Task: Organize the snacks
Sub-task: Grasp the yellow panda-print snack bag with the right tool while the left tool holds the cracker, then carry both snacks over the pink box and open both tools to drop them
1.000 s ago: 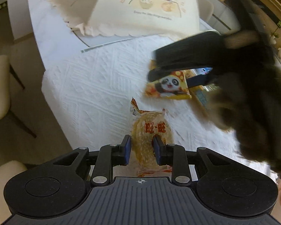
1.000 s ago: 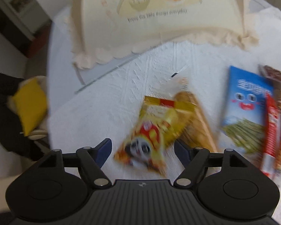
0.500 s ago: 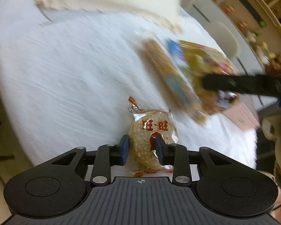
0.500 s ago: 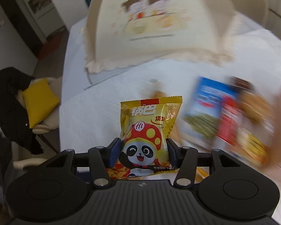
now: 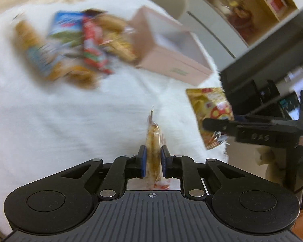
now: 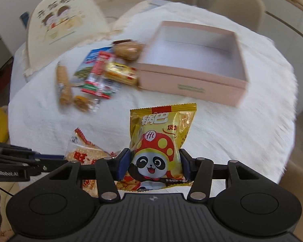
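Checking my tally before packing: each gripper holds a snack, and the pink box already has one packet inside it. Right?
Not quite: the pink box is empty, as the right wrist view shows. The rest holds: the left gripper clamps the rice cracker and the right gripper the panda bag.

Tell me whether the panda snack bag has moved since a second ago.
Yes. The panda snack bag, then lying on the white tablecloth beside the snack pile, now hangs clamped in the right gripper, nearer the pink box.
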Available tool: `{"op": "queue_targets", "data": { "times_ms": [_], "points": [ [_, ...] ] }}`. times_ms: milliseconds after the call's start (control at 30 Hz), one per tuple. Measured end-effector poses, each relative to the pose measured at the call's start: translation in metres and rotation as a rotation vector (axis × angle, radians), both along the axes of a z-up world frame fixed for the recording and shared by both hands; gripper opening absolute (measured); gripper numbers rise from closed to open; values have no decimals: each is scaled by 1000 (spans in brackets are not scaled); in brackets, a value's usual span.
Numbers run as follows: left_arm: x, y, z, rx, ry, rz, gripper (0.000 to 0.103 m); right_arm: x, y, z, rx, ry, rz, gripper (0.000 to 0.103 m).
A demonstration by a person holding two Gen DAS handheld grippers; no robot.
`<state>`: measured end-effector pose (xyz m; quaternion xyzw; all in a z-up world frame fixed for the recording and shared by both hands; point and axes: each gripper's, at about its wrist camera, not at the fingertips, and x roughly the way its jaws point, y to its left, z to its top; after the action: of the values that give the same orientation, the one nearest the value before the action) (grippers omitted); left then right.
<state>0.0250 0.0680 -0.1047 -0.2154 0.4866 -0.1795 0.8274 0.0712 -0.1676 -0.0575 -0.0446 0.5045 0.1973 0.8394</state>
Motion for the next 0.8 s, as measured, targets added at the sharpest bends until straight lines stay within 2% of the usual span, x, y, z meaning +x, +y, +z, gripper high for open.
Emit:
{"op": "queue_targets", "data": {
  "times_ms": [67,167,233,333,367,433,467,533,600,667,800],
  "points": [
    [5,-14,10,26,-29,-41,18,-4,-15,2,18,-5,-29,52],
    [12,-28,9,80,-36,-87,18,-8,-31,-1,39,-13,-62,52],
    [17,-35,1,126,-19,-103,18,-11,-37,-10,53,4,-76,52],
    [24,-41,-18,143,40,-115,19,-14,-32,-37,73,69,-75,52],
    [27,-42,-25,147,60,-125,19,-18,-28,-45,62,77,-67,52],
    [27,-42,-31,165,44,-126,23,-26,-21,-55,27,54,-53,52],
    [31,-41,-33,158,50,-128,26,-30,-19,-58,7,37,-46,51],
    [38,-34,-41,70,102,-123,39,-34,-22,-62,18,38,-41,52],
    [42,-32,-47,13,117,-107,41,-33,-28,-63,47,53,-45,52],
    [41,-34,-43,10,120,-111,42,-33,-31,-64,51,55,-43,51],
    [40,-51,-46,-38,129,-183,43,-33,-36,-66,55,48,-53,51]
  ]
}}
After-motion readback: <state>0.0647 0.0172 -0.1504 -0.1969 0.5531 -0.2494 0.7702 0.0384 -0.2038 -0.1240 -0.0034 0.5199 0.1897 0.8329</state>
